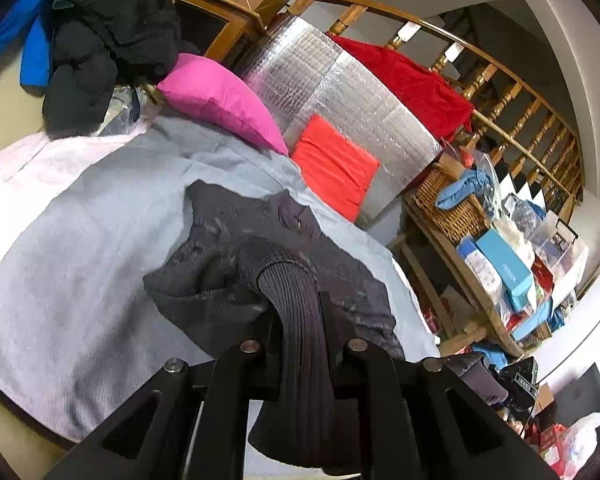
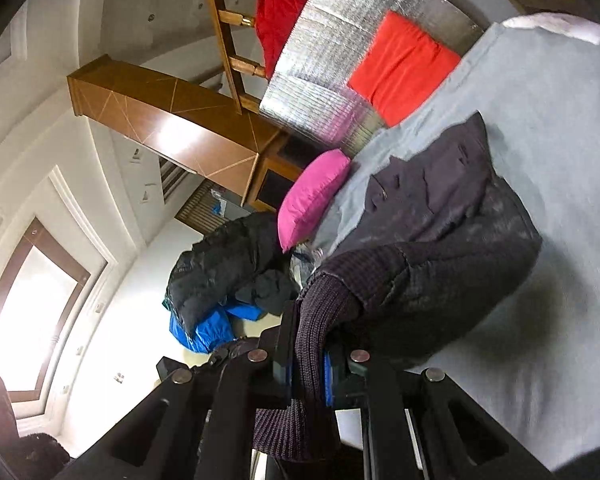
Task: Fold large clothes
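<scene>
A dark purple-grey jacket (image 1: pixel 260 248) with ribbed knit hem lies on a pale grey sheet (image 1: pixel 80 240). My left gripper (image 1: pixel 300 312) is shut on the ribbed knit edge (image 1: pixel 296 320), which hangs down between its fingers and is lifted off the sheet. In the right wrist view the same jacket (image 2: pixel 452 240) bulges up from the sheet (image 2: pixel 560 200), and my right gripper (image 2: pixel 312 340) is shut on another part of the ribbed edge (image 2: pixel 312 320), pinched against its blue pads. The view is rolled sideways.
A pink cushion (image 1: pixel 220 96), an orange-red cushion (image 1: pixel 336 164) and a silver foil panel (image 1: pixel 340 92) stand behind the sheet. Dark and blue coats (image 1: pixel 100 40) are heaped at the back left. A wooden railing (image 1: pixel 500 92) and a cluttered bench with a basket (image 1: pixel 452 204) lie to the right.
</scene>
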Motion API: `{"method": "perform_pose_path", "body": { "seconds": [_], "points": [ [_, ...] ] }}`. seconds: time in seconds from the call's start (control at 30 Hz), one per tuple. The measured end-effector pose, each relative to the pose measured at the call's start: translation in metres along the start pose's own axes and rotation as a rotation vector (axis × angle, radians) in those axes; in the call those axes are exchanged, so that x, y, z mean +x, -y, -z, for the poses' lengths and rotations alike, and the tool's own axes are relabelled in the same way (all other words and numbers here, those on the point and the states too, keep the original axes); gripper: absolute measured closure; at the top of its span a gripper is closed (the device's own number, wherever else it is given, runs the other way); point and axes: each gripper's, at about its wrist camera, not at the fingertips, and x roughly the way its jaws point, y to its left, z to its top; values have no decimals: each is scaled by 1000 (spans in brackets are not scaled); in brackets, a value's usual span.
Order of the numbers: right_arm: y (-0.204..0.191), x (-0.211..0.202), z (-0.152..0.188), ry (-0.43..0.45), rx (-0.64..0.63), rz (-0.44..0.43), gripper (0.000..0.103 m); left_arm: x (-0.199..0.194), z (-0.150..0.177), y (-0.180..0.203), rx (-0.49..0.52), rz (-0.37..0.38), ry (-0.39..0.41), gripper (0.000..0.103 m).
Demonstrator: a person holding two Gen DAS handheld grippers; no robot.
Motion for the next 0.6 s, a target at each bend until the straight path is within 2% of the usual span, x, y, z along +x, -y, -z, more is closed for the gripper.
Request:
{"method": "perform_pose_path", "body": {
  "seconds": [0.4,0.6],
  "points": [
    [-15,29,-55,75,-23,11,92,31,-48,18,-7,-12,64,90],
    [-21,50,-96,113,-45,15,93,54,-77,25,-4,-22,86,90]
  ]
}}
